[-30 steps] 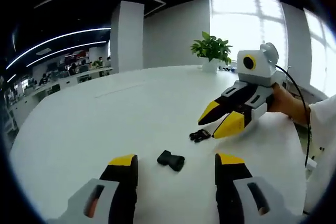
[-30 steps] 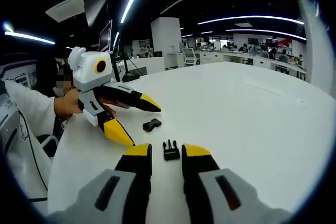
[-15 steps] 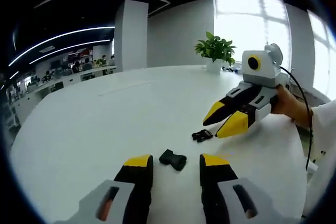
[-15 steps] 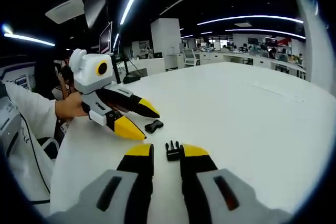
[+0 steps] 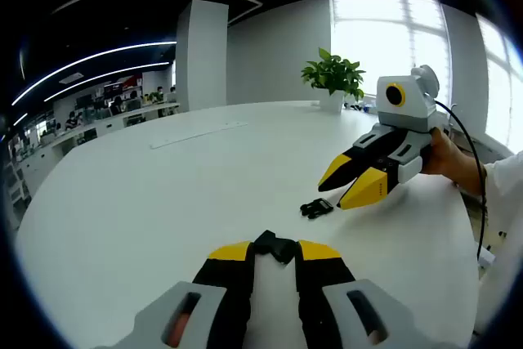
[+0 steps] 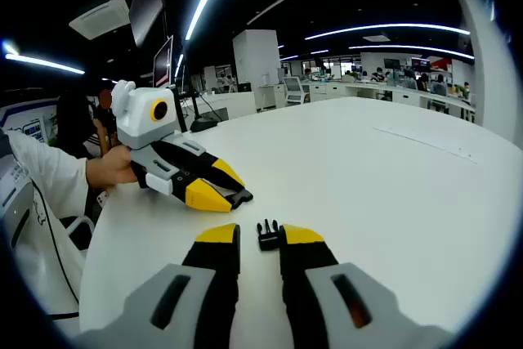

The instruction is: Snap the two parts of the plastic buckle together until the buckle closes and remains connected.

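Left tongs [image 5: 272, 252] closed onto socket half [image 5: 274, 245]; right tongs [image 6: 259, 235] apart, seemingly astride pronged half [image 6: 266, 235].

both views low over the white table [image 5: 163, 194], facing each other, sharing the buckle pieces

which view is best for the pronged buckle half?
Right gripper view: the pronged buckle half lies just ahead of the right tongs, prongs clearly outlined on the white table. In the left gripper view it is a smaller dark shape below the right tongs' tips.
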`<action>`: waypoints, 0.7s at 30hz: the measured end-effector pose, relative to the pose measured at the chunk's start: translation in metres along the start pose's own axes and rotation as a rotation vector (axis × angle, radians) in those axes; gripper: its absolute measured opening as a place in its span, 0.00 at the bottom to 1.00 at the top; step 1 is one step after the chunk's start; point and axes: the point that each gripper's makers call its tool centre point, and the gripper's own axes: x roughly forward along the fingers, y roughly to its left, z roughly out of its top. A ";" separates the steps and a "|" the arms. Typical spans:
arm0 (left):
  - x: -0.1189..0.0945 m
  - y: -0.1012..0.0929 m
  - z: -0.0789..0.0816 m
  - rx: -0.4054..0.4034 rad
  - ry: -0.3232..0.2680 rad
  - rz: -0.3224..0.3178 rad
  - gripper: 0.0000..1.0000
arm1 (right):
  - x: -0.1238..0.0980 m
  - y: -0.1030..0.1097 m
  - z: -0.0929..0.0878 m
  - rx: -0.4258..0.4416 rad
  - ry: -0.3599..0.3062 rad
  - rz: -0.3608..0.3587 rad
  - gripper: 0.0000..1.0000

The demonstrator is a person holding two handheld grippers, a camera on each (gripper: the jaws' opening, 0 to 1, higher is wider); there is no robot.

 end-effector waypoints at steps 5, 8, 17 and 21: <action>-0.001 0.002 0.003 0.014 -0.001 -0.034 0.19 | 0.000 -0.001 0.001 0.000 -0.003 -0.001 0.18; -0.002 0.002 0.003 0.032 0.007 -0.069 0.19 | 0.000 0.000 0.001 0.001 -0.003 -0.001 0.18; -0.007 -0.001 -0.002 0.065 0.070 -0.227 0.19 | -0.002 0.003 0.001 -0.007 0.000 0.000 0.18; -0.008 -0.005 -0.002 0.059 0.069 -0.321 0.19 | -0.002 0.003 -0.001 -0.008 0.005 0.002 0.18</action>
